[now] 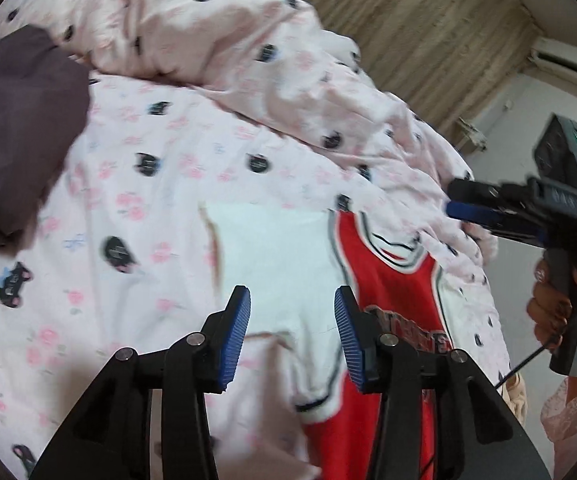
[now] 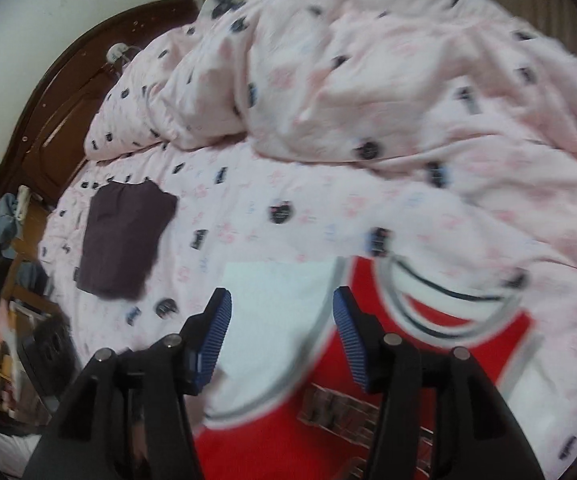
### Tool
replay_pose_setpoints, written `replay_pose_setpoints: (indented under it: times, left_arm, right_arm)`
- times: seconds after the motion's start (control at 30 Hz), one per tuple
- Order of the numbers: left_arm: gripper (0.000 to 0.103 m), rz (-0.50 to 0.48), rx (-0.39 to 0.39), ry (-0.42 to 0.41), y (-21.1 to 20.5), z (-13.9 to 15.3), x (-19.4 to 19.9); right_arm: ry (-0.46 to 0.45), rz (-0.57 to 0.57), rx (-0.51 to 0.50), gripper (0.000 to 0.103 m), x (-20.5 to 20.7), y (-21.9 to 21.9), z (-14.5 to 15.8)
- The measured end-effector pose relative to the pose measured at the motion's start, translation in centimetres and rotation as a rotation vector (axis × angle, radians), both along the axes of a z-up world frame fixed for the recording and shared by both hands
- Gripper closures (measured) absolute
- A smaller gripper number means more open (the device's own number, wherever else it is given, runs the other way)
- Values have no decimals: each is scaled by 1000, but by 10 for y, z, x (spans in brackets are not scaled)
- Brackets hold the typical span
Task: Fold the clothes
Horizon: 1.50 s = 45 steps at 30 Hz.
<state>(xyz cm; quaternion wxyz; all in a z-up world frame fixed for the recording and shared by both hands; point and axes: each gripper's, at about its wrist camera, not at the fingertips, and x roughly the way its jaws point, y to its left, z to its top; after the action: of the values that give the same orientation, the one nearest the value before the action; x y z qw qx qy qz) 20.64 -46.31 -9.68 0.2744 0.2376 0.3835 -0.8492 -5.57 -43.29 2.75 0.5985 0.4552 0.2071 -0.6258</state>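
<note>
So the jersey [image 1: 392, 292] is lying flat on the bed sheet [image 1: 136, 184], right ahead of and below both sets of jaws, collar end pointing away and its long axis running roughly along the fingers. It's a red tank printed over a white tee, slick sporty knit with striped trim at the neck and armholes, lettering across the chest.

The left gripper [image 1: 292, 336] is hanging over the white sleeve side, jaws spread wide and holding nothing. The right gripper [image 2: 280, 336] is sitting just as wide and empty, over the seam where white meets red, so I'd say it's the closer one to the red body.

A dark folded cloth [image 2: 124, 236] is lying well off to the left of the jaws, and the rumpled quilt [image 2: 388, 80] is bunching up beyond the collar. Both views are a bit blurry.
</note>
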Motion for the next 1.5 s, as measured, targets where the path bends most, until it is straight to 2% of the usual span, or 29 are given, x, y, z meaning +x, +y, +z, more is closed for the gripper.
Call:
replay_pose_setpoints:
  times: [0.13, 0.27, 0.33, 0.43, 0.53, 0.67, 0.83, 0.97, 1.03, 1.07, 1.1, 1.17, 1.27, 1.33, 1.5]
  left_arm:
    - [64, -74, -38, -2, 21, 10, -27]
    - [64, -155, -118, -24, 54, 19, -57]
    - [64, -207, -156, -34, 73, 23, -73]
    - [64, -302, -187, -38, 101, 25, -95]
    - [64, -374, -216, -58, 126, 22, -115]
    - [64, -430, -240, -97, 149, 18, -135]
    - [64, -436, -215, -92, 161, 13, -145]
    - [64, -453, -233, -107, 165, 6, -149]
    - [64, -457, -247, -116, 165, 1, -149]
    - [64, -456, -251, -118, 165, -1, -149]
    - [64, -455, -243, -115, 164, -3, -148]
    - [64, -453, -220, -108, 162, -7, -146]
    - [64, -458, -211, -111, 160, -11, -146]
    - [64, -457, -202, -107, 158, -12, -146]
    - [64, -449, -189, -98, 156, -14, -145]
  right_arm:
    - [74, -93, -20, 41, -33, 69, 11]
    - [64, -215, -43, 39, -75, 130, 6]
    - [34, -294, -66, 39, -99, 156, -1]
    - [-71, -403, -96, 39, -137, 187, -20]
    - [-142, -474, -100, 39, -167, 206, -44]
    - [-225, -509, -75, 39, -198, 219, -83]
    - [-297, -535, -31, 39, -233, 222, -126]
    - [-340, -526, -75, 37, -244, 214, -137]
    - [-346, -528, -88, 41, -246, 209, -140]
    - [-347, -528, -87, 52, -247, 207, -141]
    - [-350, -525, -81, 68, -247, 204, -143]
    - [-385, -514, -80, 82, -247, 202, -147]
    - [-430, -516, -110, 82, -247, 205, -146]
    - [-460, -517, -129, 89, -247, 206, -146]
    - [-498, -544, -194, 90, -243, 221, -130]
